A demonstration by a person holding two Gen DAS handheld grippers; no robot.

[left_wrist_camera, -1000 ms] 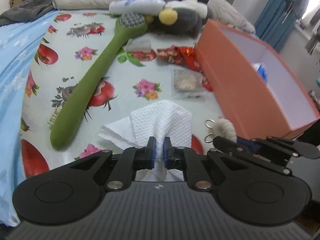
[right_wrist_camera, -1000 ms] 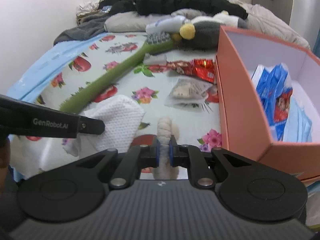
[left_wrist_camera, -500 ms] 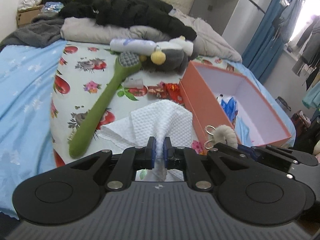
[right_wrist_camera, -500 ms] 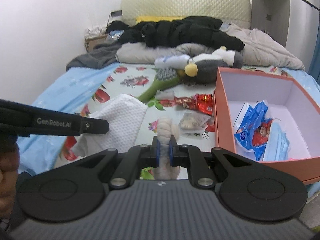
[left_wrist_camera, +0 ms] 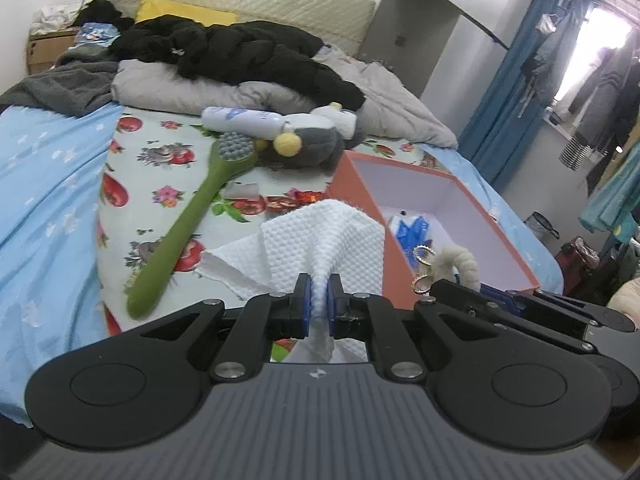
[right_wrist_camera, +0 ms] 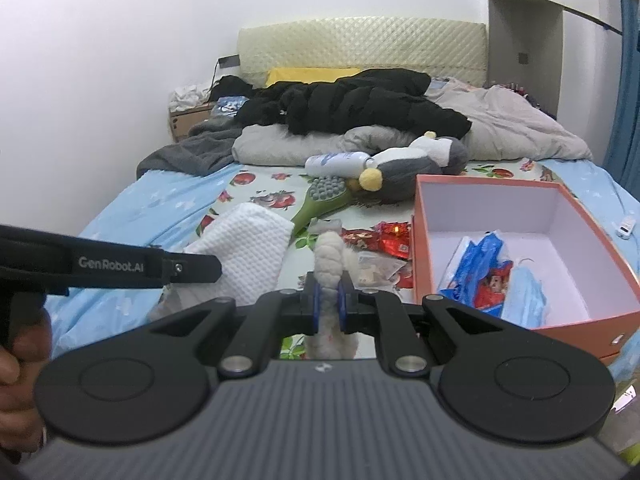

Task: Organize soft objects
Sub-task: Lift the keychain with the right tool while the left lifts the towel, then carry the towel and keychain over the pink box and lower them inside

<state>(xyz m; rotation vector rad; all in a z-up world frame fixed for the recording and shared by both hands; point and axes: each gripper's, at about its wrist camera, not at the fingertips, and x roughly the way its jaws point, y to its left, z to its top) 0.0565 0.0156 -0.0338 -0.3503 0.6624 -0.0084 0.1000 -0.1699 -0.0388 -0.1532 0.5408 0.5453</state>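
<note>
Above the bed's near edge, both tongs carry loads clear of the bedding. The left tongs (left_wrist_camera: 317, 306) are clenched on a white textured cloth (left_wrist_camera: 320, 236), which bunches at the pads and fans toward 12 o'clock. The right tongs (right_wrist_camera: 329, 300) are clenched on a cream plush keychain (right_wrist_camera: 330, 258), its long axis running toward 12 o'clock. The orange box (right_wrist_camera: 420, 248), open and partly filled with blue packets (right_wrist_camera: 482, 264), lies at about 2 o'clock from both tongs. The right tongs appear nearer the box, so the keychain is judged the likelier first deposit.
</note>
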